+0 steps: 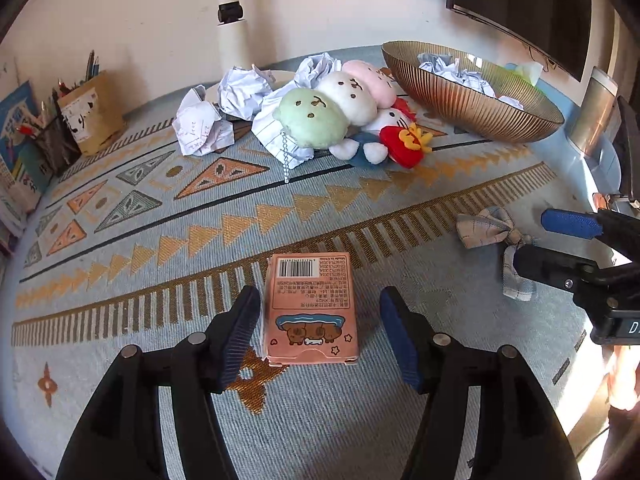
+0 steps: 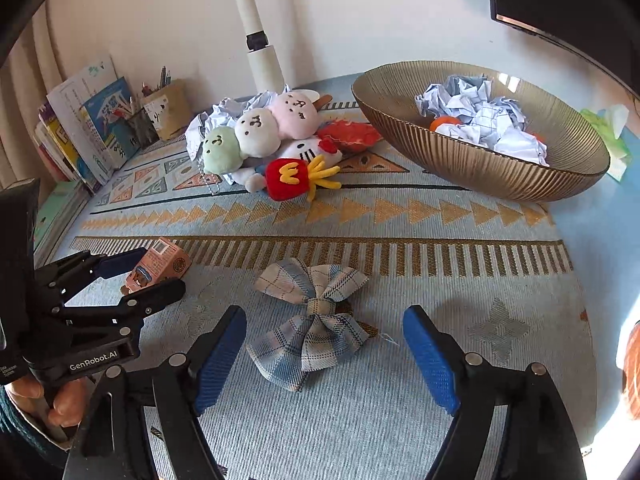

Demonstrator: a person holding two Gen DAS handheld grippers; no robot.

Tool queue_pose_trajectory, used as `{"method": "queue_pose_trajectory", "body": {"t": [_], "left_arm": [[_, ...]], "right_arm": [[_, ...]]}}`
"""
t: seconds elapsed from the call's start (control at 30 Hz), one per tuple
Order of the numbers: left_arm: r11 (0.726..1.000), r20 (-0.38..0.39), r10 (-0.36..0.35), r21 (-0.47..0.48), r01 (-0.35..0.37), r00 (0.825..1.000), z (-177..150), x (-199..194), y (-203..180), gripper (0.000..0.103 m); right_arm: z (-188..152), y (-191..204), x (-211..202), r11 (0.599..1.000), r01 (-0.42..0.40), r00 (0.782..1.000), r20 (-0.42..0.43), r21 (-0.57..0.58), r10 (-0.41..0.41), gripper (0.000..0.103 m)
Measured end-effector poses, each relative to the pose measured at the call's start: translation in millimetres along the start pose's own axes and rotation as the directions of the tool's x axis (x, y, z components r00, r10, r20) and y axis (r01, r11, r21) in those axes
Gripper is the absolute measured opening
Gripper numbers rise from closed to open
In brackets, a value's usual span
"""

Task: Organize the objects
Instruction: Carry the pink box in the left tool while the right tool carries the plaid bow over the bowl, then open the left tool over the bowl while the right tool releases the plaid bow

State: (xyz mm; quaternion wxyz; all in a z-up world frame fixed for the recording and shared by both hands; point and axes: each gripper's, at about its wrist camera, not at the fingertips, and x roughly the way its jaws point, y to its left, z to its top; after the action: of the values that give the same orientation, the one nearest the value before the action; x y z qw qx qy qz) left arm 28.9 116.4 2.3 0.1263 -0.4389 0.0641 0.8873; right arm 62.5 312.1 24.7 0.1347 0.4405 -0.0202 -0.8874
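A pink card box (image 1: 311,307) with a barcode lies on the patterned cloth between the fingers of my left gripper (image 1: 320,334), which is open around it; the left pad is close to the box side. The box also shows in the right wrist view (image 2: 158,266), with the left gripper (image 2: 138,276) around it. A plaid bow (image 2: 316,320) lies between the open fingers of my right gripper (image 2: 325,360), which is empty. The bow (image 1: 494,236) and the right gripper (image 1: 548,242) show at the right of the left wrist view.
A pile of plush toys (image 1: 344,120) and crumpled paper balls (image 1: 224,108) lies at the back. A ribbed gold bowl (image 2: 460,160) holds more crumpled paper. Books (image 2: 84,128) and a pen holder (image 1: 92,112) stand at the back left. A tissue pack (image 2: 608,132) lies behind the bowl.
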Motion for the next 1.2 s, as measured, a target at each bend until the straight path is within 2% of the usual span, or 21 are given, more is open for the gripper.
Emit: {"method": "queue_pose_trajectory", "body": {"t": [0.1, 0.17, 0.23, 0.3, 0.33, 0.37, 0.4, 0.53, 0.63, 0.73, 0.8, 0.87, 0.93, 1.0, 1.1, 1.13, 1.2], "left_arm": [[1.000, 0.006, 0.023, 0.003, -0.023, 1.000, -1.8, -0.9, -2.8, 0.063], [1.000, 0.023, 0.003, -0.024, -0.002, 1.000, -1.6, -5.3, -1.0, 0.063], [0.996, 0.024, -0.027, -0.080, 0.029, 0.999, -3.4, -6.4, 4.5, 0.063], [0.993, -0.009, -0.032, -0.118, 0.030, 0.999, -3.9, -0.2, 11.1, 0.058], [0.993, -0.006, -0.027, -0.112, 0.026, 1.000, -2.6, -1.3, 11.8, 0.046], [0.994, -0.016, -0.030, -0.103, 0.028, 0.999, -1.7, -1.1, 11.0, 0.039], [0.994, -0.019, -0.042, -0.099, 0.040, 0.999, -1.4, -1.6, 10.8, 0.038], [0.991, -0.003, -0.089, -0.103, 0.088, 0.996, -0.4, -6.6, 5.9, 0.037], [0.992, 0.063, -0.113, -0.053, 0.116, 0.992, 19.2, -25.4, -9.9, 0.037], [0.990, 0.168, -0.141, -0.003, 0.144, 0.976, 59.6, -50.7, -28.6, 0.037], [0.982, 0.240, -0.184, 0.013, 0.186, 0.953, 93.0, -64.9, -39.0, 0.037], [0.977, 0.294, -0.210, 0.029, 0.211, 0.933, 127.5, -71.3, -51.9, 0.037], [0.975, 0.321, -0.221, 0.051, 0.217, 0.921, 157.2, -65.3, -67.4, 0.037], [0.970, 0.308, -0.243, 0.050, 0.240, 0.920, 178.8, -47.7, -78.8, 0.037], [0.969, 0.279, -0.247, 0.055, 0.242, 0.928, 195.8, -15.1, -95.7, 0.037], [0.971, 0.270, -0.240, 0.059, 0.233, 0.932, 198.7, -3.9, -101.5, 0.037], [0.972, 0.255, -0.237, 0.060, 0.229, 0.937, 201.6, 16.0, -106.7, 0.040]], "right_arm": [[0.9, -1.7, 6.8, 0.999, -0.016, 1.000, -0.026, 0.028, 0.017, 0.079], [3.2, 2.8, 14.1, 0.999, -0.013, 0.999, -0.042, 0.031, 0.014, 0.079], [5.6, 11.5, 18.4, 0.999, 0.038, 0.999, -0.039, 0.005, -0.038, 0.076], [6.3, 20.9, 20.5, 0.997, 0.063, 0.997, -0.034, -0.038, -0.065, 0.049], [6.0, 24.2, 20.7, 0.996, 0.072, 0.997, -0.031, -0.056, -0.074, 0.042], [5.2, 26.8, 20.6, 0.995, 0.074, 0.997, -0.027, -0.068, -0.076, 0.033], [4.2, 28.2, 20.0, 0.994, 0.074, 0.997, -0.023, -0.076, -0.076, 0.026], [6.8, 24.0, 3.2, 0.997, 0.039, 0.999, 0.017, -0.063, -0.038, 0.024], [25.7, 9.7, -34.5, 0.998, 0.060, 0.991, 0.120, -0.034, -0.056, 0.024], [55.2, -17.5, -84.1, 0.992, 0.116, 0.957, 0.262, 0.048, -0.124, 0.024], [75.2, -39.9, -112.2, 0.981, 0.147, 0.921, 0.344, 0.127, -0.183, 0.024], [92.0, -60.1, -128.1, 0.962, 0.191, 0.886, 0.388, 0.195, -0.254, 0.024], [107.5, -77.6, -126.7, 0.939, 0.247, 0.874, 0.364, 0.238, -0.322, 0.024], [118.8, -96.2, -114.2, 0.928, 0.255, 0.883, 0.326, 0.273, -0.339, 0.024], [128.2, -119.4, -88.8, 0.900, 0.301, 0.883, 0.263, 0.316, -0.388, 0.024], [130.4, -128.4, -81.2, 0.896, 0.304, 0.888, 0.245, 0.324, -0.390, 0.024], [135.1, -143.1, -63.6, 0.896, 0.292, 0.908, 0.199, 0.334, -0.370, 0.032]]}}
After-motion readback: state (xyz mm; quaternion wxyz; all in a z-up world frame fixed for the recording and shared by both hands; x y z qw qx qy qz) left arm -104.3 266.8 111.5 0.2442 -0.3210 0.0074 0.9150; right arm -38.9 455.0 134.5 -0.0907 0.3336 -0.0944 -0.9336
